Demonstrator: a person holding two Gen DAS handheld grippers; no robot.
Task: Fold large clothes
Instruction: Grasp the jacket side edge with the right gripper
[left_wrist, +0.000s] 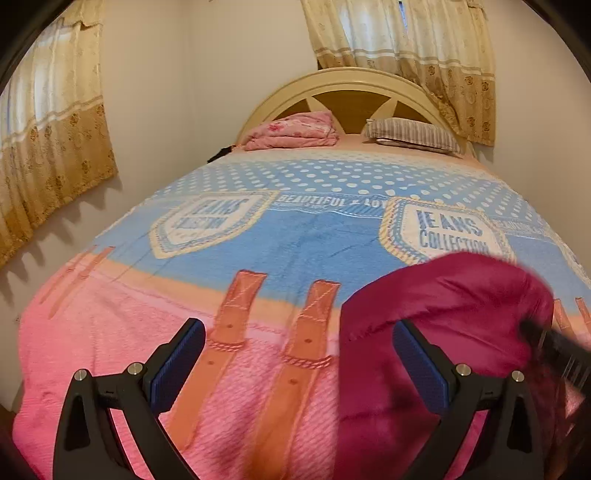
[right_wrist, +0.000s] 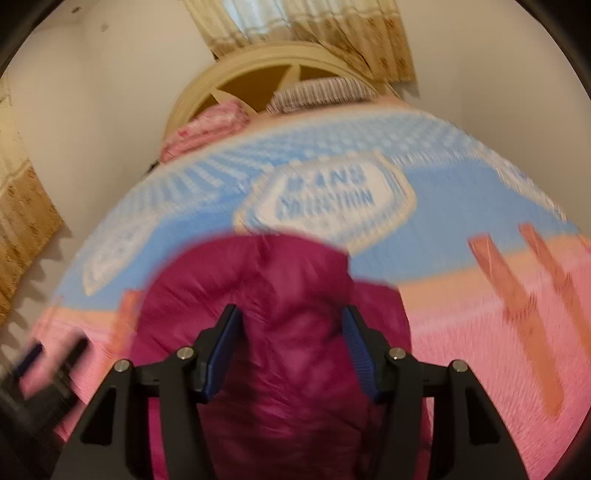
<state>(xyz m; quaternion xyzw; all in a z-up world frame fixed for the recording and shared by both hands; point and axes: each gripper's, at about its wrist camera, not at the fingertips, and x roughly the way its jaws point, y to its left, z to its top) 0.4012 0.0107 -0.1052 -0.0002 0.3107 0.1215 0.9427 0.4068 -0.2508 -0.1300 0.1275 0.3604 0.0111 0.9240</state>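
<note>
Maroon garment (right_wrist: 288, 332), blurred, its lower part behind right hand-held gripper (right_wrist: 291, 350).

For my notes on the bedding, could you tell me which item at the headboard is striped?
The grey-and-white striped pillow on the right; the folded bundle left of it is pink and floral.

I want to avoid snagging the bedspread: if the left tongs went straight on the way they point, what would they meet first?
Probably the bedspread itself. The left tongs stand wide open with nothing between them, and the maroon jacket lies off to their right side. Depth is hard to judge.
</note>
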